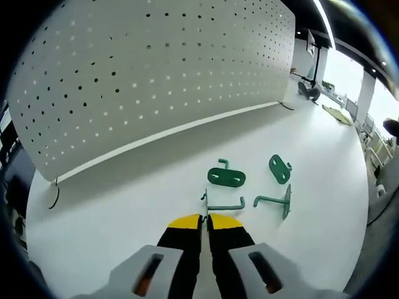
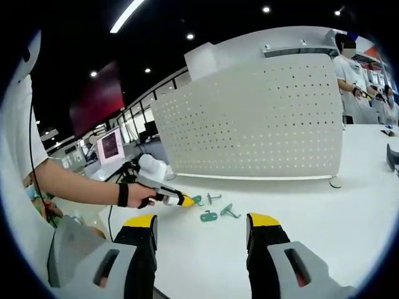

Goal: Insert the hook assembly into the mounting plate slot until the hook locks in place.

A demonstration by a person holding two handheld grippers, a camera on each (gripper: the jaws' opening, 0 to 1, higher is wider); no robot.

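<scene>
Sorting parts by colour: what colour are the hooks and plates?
Green hooks and plates, clearest in the left gripper view.

White worktop (image 1: pixel 137 205) carries upright perforated panel (image 1: pixel 149 75) and 4 green metal parts: 2 flat plates (image 1: pixel 226 177) (image 1: pixel 280 168), 2 hook pieces (image 1: pixel 224 204) (image 1: pixel 276 200).

Four green metal parts lie on the white table (image 1: pixel 112 249): two flat mounting plates, one (image 1: pixel 226 177) with a small peg and one plain oval (image 1: pixel 280 169), and two hook assemblies, one (image 1: pixel 224 205) by the yellow jaw tips, one (image 1: pixel 277 201) further right (the right gripper view blurs them together). One pegboard (image 1: pixel 156 68) stands behind
</scene>
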